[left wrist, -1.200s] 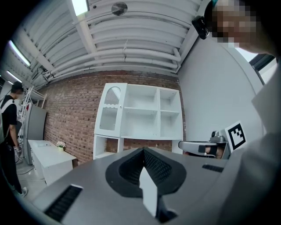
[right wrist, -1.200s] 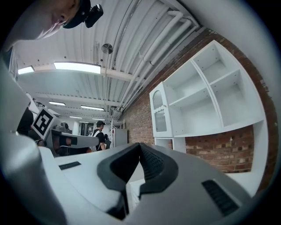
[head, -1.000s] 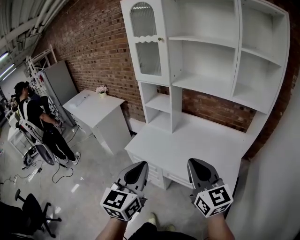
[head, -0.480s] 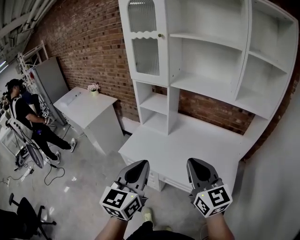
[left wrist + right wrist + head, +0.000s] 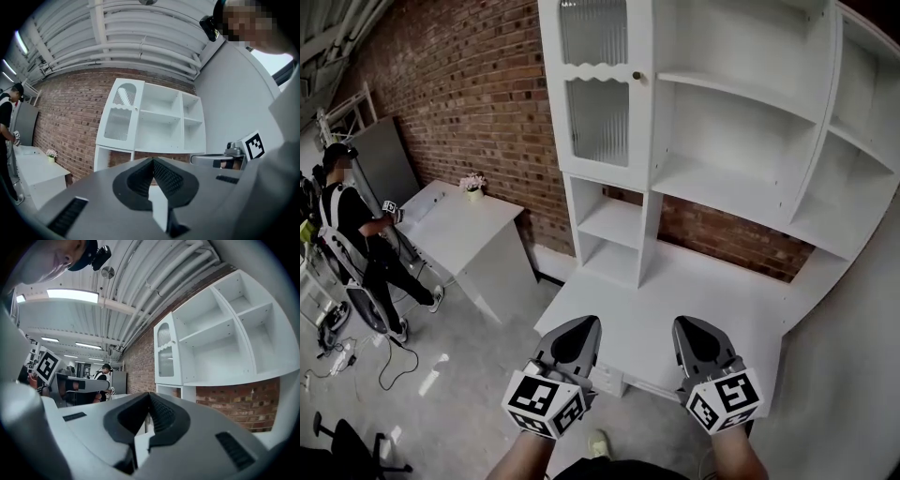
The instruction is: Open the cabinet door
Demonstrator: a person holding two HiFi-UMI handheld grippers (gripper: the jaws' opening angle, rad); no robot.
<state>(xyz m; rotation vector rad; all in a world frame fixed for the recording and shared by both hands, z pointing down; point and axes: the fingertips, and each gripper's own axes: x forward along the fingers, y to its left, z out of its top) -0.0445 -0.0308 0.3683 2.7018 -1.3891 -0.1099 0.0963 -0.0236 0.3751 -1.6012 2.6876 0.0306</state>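
We see the cabinet door (image 5: 595, 89) painted smooth white, its panes of ribbed, translucent glass, with a small brassy metal knob (image 5: 636, 76). The brick wall (image 5: 459, 103) is rough, matt red. The counter (image 5: 675, 291) looks smooth, satin white. The left gripper (image 5: 580, 328) and right gripper (image 5: 686, 328) are matt grey plastic with ribbed black pads (image 5: 165, 176).

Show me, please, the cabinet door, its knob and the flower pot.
cabinet door (image 5: 597, 122), head view, lower glass pane.
knob (image 5: 637, 76), head view, its centre.
flower pot (image 5: 474, 194), head view, the pot's side.
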